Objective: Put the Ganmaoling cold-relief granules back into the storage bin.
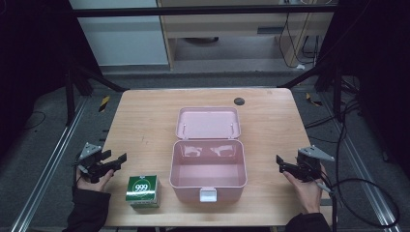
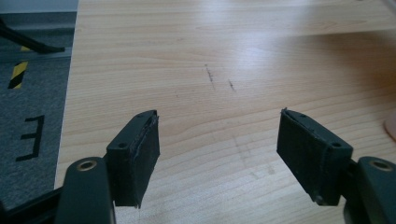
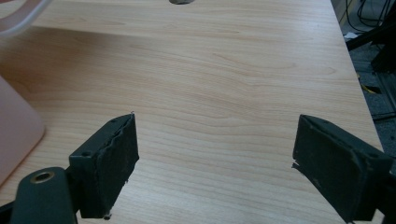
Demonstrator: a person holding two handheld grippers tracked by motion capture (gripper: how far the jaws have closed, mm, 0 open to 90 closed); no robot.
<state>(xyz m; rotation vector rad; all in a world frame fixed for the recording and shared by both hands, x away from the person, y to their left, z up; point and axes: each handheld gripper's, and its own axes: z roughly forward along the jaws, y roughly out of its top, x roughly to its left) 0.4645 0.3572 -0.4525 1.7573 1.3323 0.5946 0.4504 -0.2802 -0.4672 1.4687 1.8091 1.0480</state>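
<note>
My counter (image 1: 145,125) is wide and made of light wood. In the middle sits a pink box (image 1: 208,171) with its lid (image 1: 208,123) tipped back on the far side, so it is wide open and has nothing in it. A white clip sits on its near wall.

Near the left corner stands a small green and white carton (image 1: 143,191), just left of the pink box and not touching it. It is the thing closest to my left tongs (image 1: 113,163). I think it is light and made of thin card, so a hard squeeze could dent it. Its sides are flat and smooth, so I would pinch it on two flat sides, about halfway up.

My left hand (image 1: 92,179) rests at the left edge of the counter, with the tongs pointing right, toward the carton. They are spread wide with nothing between them. My right tongs (image 1: 285,166) sit at the right edge, pointing left at the pink box. They are spread wide too, holding nothing.
</note>
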